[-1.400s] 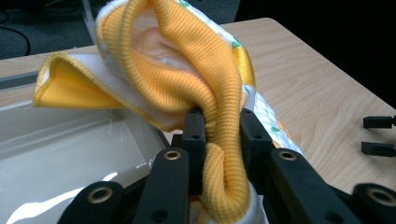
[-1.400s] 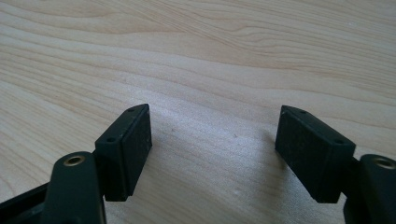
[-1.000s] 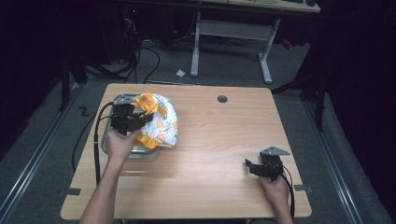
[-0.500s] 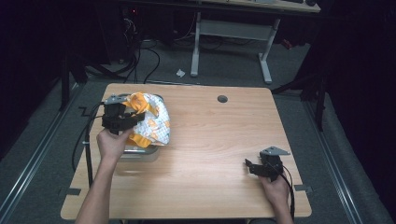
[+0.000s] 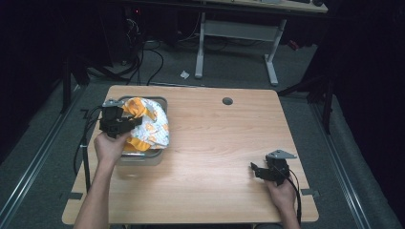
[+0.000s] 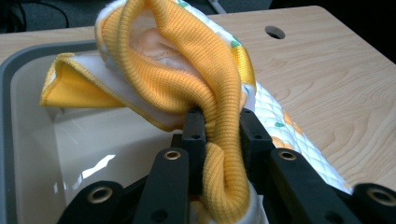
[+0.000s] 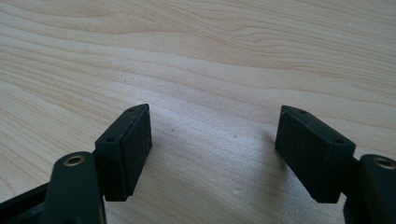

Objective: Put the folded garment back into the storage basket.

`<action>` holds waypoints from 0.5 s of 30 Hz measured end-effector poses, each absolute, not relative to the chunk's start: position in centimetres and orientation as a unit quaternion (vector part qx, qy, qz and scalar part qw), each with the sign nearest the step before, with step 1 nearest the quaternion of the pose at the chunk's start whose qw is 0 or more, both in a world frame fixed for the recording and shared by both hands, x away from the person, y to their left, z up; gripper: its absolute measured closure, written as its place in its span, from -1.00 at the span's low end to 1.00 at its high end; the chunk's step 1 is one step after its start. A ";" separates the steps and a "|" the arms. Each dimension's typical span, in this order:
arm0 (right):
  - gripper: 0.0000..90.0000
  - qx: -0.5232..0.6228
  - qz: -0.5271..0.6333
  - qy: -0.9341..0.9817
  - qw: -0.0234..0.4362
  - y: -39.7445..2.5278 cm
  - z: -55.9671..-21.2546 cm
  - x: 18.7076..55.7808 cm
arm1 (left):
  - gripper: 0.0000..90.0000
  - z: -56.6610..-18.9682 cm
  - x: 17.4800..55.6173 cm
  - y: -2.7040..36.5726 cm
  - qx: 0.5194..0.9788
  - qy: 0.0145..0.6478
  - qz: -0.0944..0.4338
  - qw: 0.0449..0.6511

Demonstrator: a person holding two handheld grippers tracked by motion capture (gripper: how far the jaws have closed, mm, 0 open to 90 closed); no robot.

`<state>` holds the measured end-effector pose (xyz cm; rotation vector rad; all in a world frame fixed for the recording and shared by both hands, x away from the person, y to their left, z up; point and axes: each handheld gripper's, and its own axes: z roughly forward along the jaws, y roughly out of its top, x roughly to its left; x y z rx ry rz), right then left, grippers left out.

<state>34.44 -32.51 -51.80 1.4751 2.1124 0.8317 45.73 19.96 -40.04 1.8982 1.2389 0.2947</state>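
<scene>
Yellow ribbed cloth was clamped between the jaws of my left gripper (image 6: 218, 140), and I could see this best in the left gripper view: a thick fold of the garment (image 6: 187, 60) ran down between the two black pads and was pressed tight there. The rest of the garment, white with a small orange print, hung partly over the grey bin (image 5: 157, 102) and partly over its right rim toward the table (image 5: 219, 143).

Compared with one second before, I had moved the left gripper (image 5: 117, 121) toward the left side of the table, and the garment (image 5: 148, 124) had come with it. Earlier the cloth lay more spread, with much of it on the wood at the right of the bin; at this moment it was gathered higher and sat mostly above the bin. Half a second before it was somewhere between these two places, so the move was one steady pull. For the work this meant, in my judgement, that the garment was nearly brought over the bin and that lowering and releasing it remained, because a part of the printed side was not yet inside the walls.

My right gripper (image 5: 260, 171) had not changed at all. It rested low near the right front corner of the table, well apart from the bin, with its jaws standing wide and nothing between them except bare wood in the right gripper view (image 7: 212, 154).
</scene>
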 end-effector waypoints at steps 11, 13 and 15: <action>-0.39 0.533 0.300 0.762 0.215 -32.5 -51.8 34.4 | 0.69 -41.7 46.7 20.7 0.761 0.510 0.117 0.385; -0.39 0.532 0.300 0.762 0.216 -32.5 -51.8 34.4 | 0.69 -41.9 46.9 20.5 0.765 0.509 0.121 0.377; -0.39 0.532 0.300 0.762 0.216 -32.5 -51.8 34.4 | 0.69 -42.2 47.0 20.2 0.770 0.507 0.124 0.367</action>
